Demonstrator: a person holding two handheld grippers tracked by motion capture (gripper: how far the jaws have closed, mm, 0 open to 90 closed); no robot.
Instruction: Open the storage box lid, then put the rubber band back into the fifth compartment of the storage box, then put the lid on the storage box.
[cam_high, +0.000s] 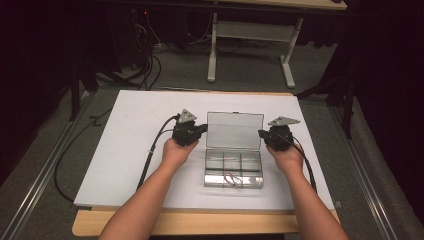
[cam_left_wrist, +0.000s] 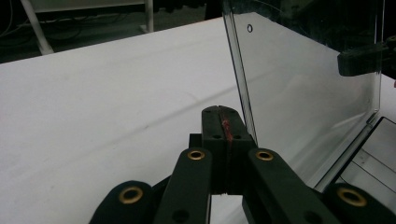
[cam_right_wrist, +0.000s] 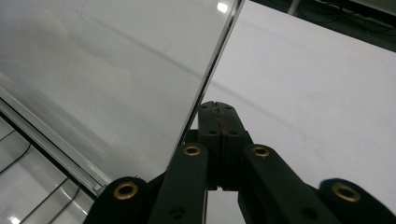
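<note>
High view: box (cam_high: 234, 159) between grippers

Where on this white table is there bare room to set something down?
The white table is bare left of the left claw, and along the far edge behind the clear box's raised lid. It is crowded mid-table, where both shut claws, the right claw included, flank the lid.

White-topped table (cam_high: 130, 150), wooden front edge, clear compartment box (cam_high: 233, 170) lying open near its middle

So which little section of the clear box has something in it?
The front section, nearest the person: thin red and white bits lie there. The three sections behind look bare.
</note>
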